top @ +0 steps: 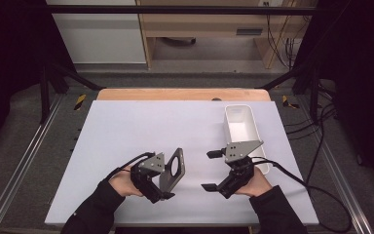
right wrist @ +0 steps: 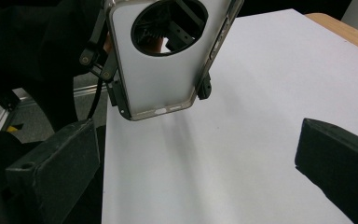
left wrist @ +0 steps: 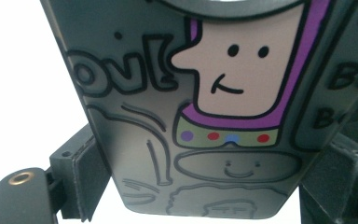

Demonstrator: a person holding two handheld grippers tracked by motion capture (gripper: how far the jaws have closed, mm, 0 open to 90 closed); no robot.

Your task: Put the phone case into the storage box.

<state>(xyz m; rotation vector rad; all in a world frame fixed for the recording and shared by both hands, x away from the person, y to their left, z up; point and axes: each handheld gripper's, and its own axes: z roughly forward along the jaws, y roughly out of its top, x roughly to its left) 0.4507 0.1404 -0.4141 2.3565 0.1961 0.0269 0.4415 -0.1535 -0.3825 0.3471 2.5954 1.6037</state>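
Left tongs (top: 168,187) clamp the phone case (top: 173,168) by its edges, upright above the desk (top: 141,126), presenting it to the wide-open right tongs (top: 213,170).

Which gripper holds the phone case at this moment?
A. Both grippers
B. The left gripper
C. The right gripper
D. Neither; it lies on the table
B: the left gripper clamps the phone case by its edges above the table, while the right gripper stands open and apart.
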